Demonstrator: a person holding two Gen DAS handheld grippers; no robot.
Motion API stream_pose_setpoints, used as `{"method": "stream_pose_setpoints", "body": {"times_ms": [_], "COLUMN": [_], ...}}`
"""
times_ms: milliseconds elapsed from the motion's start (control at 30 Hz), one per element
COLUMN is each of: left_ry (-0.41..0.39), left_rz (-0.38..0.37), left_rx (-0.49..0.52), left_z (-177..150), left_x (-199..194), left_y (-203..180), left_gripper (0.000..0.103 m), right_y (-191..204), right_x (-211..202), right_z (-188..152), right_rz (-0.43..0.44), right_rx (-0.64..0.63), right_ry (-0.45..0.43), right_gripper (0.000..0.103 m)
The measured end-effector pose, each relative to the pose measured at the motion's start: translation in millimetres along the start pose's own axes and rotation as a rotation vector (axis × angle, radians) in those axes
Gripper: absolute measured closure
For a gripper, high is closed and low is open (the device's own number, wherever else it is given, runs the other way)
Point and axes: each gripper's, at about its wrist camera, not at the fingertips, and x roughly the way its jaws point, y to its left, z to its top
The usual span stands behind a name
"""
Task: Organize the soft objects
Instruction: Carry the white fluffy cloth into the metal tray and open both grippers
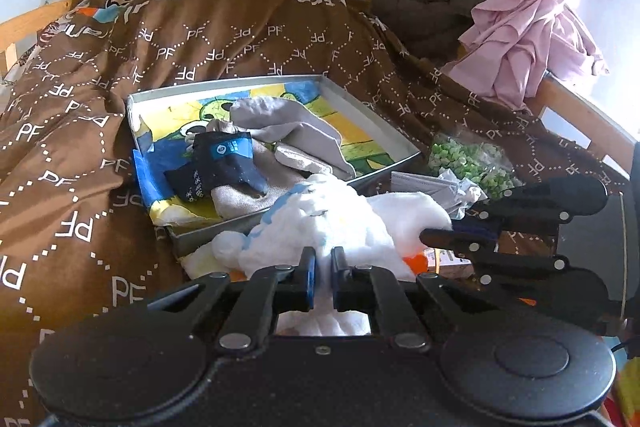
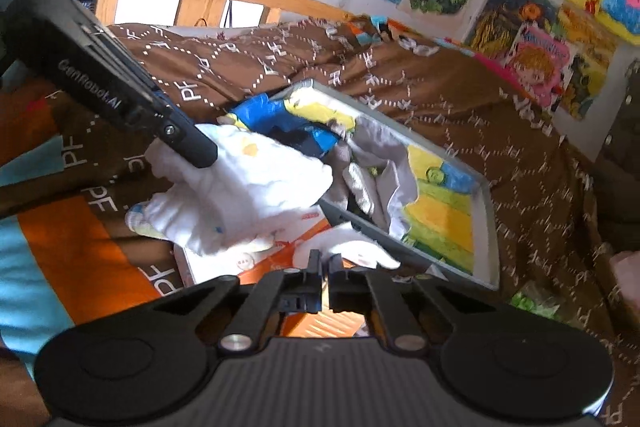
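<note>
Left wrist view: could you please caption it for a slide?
Left gripper shut on white plush toy beside sock-filled tray.

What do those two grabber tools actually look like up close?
Both are matte black, with round discs either side and hinged bars with silver rivets. The left gripper has blue finger pads; seen from the right gripper, its side reads "GenRobot.AI" in white. The right one's body is ribbed grey.

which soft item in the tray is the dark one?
The navy sock, at the tray's near-left corner, lying on the grey cloths. Everything else in the tray is pale grey.
</note>
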Motion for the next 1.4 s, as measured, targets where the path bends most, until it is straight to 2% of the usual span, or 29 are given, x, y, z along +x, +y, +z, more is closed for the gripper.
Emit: {"method": "stream_pose_setpoints", "body": {"times_ms": [467,867,1167,1400], "left_ry": [-0.090,-0.150,-0.252,-0.329], "left_rz": [-0.061,-0.104,-0.051,0.032], "left_rx": [0.011,-0.007,0.027,0.015], "left_z": [10.3,29.9,71.2,102.0], "left_x": [-30.4,-40.3,-37.8,-28.5], "left_y": [-8.0,-22.7,-22.7,-8.5], "left_gripper": [0.097,0.097,0.097,0.097], "right_y": [-15.8,-34.5,-53.1,-74.6], "right_x": [-39.2,-58.5,-51.5,-21.0], "right_z": [16.4,21.4,55.9,93.2], "right_rz": [-0.054,-0.105,-0.132,-0.153], "right_rx": [0.028,0.061,0.108,0.152], "right_ry": [-0.125,-0.166,-0.227,-0.261], "right_gripper": [0.102,0.102,0.102,0.102]}}
